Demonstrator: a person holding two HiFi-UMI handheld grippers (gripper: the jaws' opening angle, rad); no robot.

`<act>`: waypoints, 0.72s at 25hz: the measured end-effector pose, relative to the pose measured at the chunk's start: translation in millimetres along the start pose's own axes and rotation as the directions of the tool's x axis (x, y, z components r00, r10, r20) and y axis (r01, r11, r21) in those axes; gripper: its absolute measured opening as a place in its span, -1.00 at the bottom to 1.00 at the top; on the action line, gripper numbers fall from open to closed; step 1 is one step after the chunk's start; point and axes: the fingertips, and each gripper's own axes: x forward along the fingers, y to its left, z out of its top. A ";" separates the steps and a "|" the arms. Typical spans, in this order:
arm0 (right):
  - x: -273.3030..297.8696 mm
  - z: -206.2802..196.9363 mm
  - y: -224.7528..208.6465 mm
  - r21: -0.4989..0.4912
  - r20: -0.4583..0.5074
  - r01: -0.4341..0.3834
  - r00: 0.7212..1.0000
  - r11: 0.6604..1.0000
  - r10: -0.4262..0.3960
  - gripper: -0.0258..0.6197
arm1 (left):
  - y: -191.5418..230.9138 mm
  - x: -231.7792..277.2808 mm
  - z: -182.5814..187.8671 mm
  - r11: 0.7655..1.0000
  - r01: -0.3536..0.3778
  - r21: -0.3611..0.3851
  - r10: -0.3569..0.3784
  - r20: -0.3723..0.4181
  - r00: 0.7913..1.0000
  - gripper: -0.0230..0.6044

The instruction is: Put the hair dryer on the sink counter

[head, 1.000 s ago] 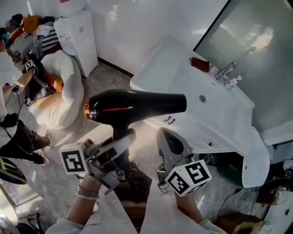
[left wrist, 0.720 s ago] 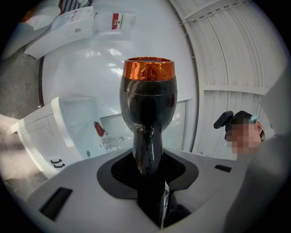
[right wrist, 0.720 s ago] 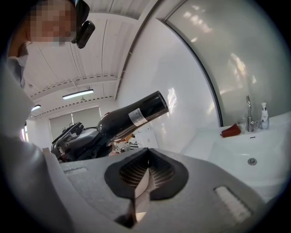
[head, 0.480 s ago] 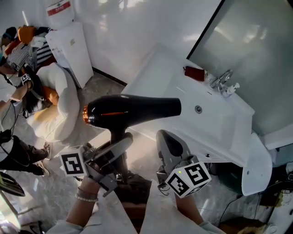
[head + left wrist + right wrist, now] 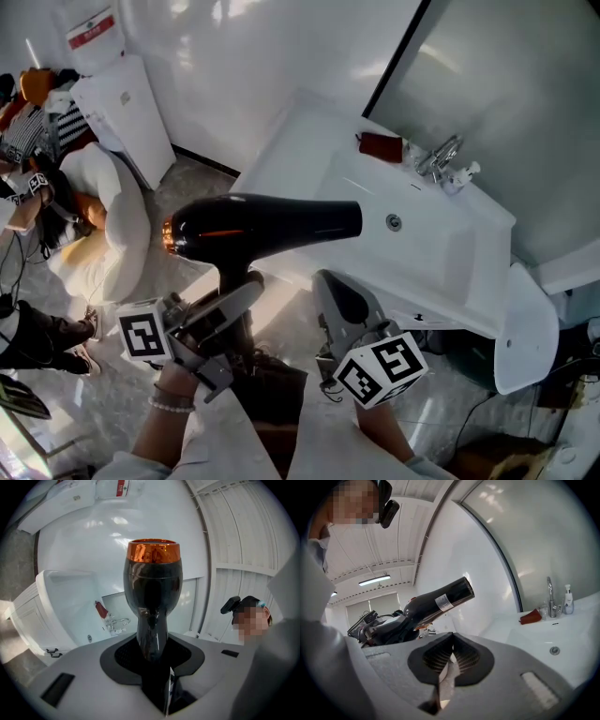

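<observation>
Hair dryer (image 5: 262,225) handle clamped in my left gripper (image 5: 236,300), right gripper (image 5: 336,292) closed and empty; sink counter (image 5: 298,136), right of centre, has drawn nearer, so set-down approaches.

Grey grippers (image 5: 240,294) (image 5: 330,283); white sleeves (image 5: 223,441); maybe pearl bracelet (image 5: 172,405)

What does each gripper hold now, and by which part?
The left gripper holds the hair dryer by its handle. The right gripper is shut and empty.
</observation>
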 end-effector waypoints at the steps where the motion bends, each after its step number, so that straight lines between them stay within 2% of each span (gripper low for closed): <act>1: -1.9 1.0 -3.6 0.003 0.000 0.006 1.000 1.000 -0.006 -0.92 | 0.9 4.2 0.1 1.000 -0.001 -0.001 0.001 -0.006 1.000 -0.48; 10: -19.2 -0.8 -23.9 0.010 -0.005 0.076 0.997 0.997 -0.076 -0.92 | 10.7 26.7 2.0 0.999 0.022 -0.025 -0.023 -0.041 0.999 -0.48; 18: -7.1 9.4 -40.6 0.000 0.014 0.109 0.994 0.994 -0.109 -0.92 | 29.5 44.3 17.7 0.999 0.030 -0.043 -0.033 -0.069 0.997 -0.48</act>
